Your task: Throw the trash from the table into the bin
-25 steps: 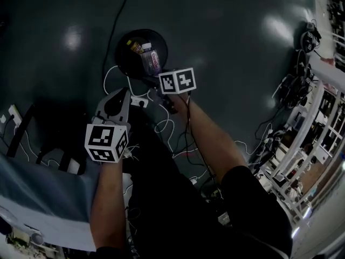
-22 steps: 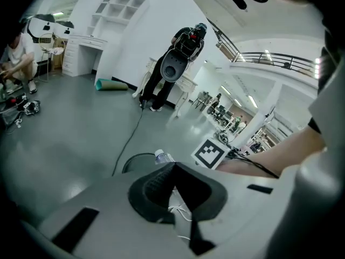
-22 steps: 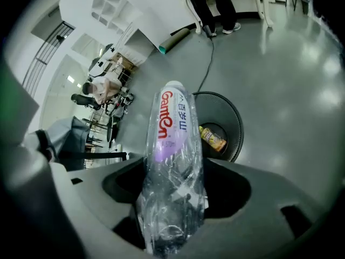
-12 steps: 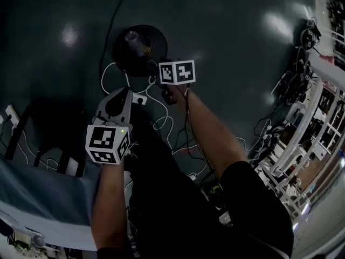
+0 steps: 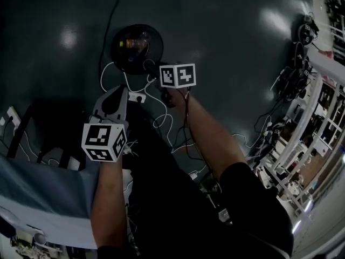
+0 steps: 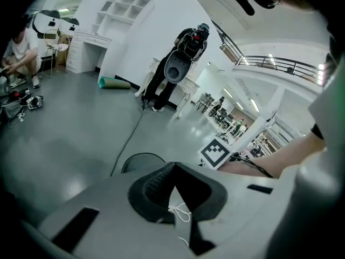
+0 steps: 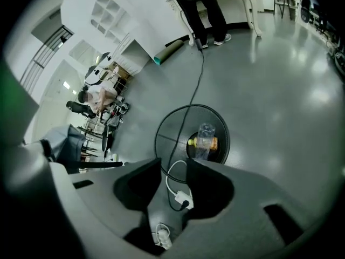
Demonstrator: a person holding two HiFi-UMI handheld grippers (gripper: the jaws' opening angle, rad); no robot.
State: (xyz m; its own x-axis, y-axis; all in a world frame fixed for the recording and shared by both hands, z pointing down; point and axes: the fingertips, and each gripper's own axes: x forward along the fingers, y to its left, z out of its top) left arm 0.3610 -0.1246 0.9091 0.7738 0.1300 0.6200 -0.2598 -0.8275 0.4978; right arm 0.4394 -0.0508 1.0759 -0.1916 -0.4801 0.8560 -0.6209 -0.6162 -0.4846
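Release looks done: bottle (image 7: 204,139) in bin (image 7: 220,124) under right gripper (image 7: 173,162), whose empty jaws are apart and have just been closing; left gripper (image 6: 173,165) closed, empty. Next: back to surface (image 5: 38,198).

The left gripper (image 5: 118,90), a white two-jaw tool with a black-and-white marker cube (image 5: 103,141) at its back, is held low at the left of the head view, slanting downward. The bare left forearm (image 5: 108,198) runs straight up the frame behind it. In the left gripper view its jaws meet at the tips, with nothing between them. The right gripper (image 5: 153,69) reaches farther out and is pitched steeply down, with its own marker cube (image 5: 178,75) facing up. The bare right forearm (image 5: 207,134) stretches diagonally behind it. Its jaws have just been closing, yet a clear gap shows between the dark pads (image 7: 137,185), and they grip nothing.
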